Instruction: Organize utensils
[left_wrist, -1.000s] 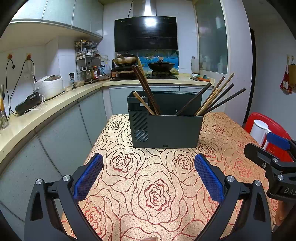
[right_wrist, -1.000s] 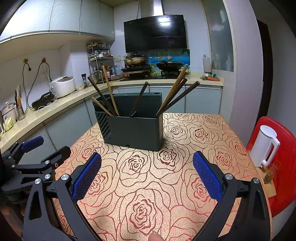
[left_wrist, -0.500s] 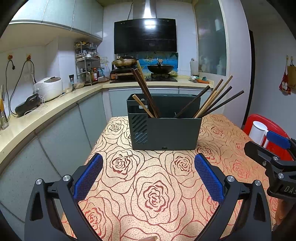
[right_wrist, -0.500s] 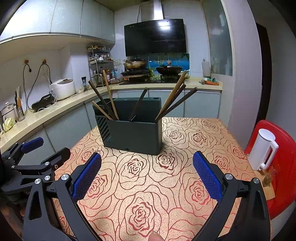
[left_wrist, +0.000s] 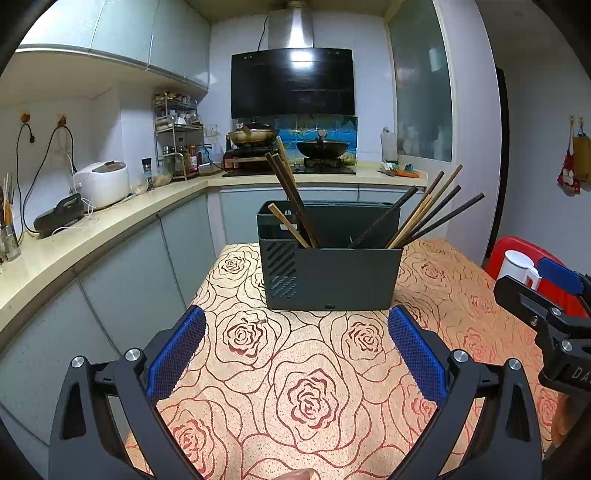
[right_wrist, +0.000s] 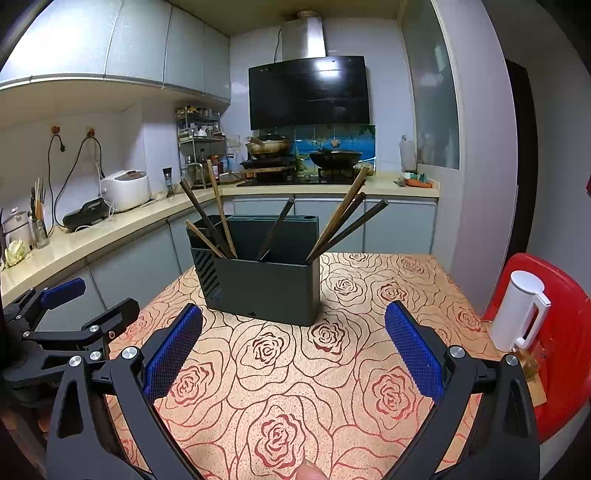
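Left wrist view: left gripper (left_wrist: 295, 347) spread wide, empty, low in frame above the rose-patterned tablecloth (left_wrist: 306, 398); dark utensil holder (left_wrist: 328, 273) at centre, chopsticks (left_wrist: 424, 218) leaning out of it — some left, most right; right gripper (left_wrist: 546, 314) at right edge, fingers apart.

Right wrist view: right gripper (right_wrist: 293, 345) wide apart, holding nothing; holder (right_wrist: 262, 280) centre, upright; white kettle (right_wrist: 521, 312) on red chair (right_wrist: 565, 343) at right; left gripper (right_wrist: 74, 306) lower left — fingers apart.

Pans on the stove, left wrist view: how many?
2. A brass-coloured pan sits at the left on a raised stand. A black wok with a knobbed lid sits at the right. Both are below the range hood. The chopsticks cross part of the stove, so something small could be hidden.
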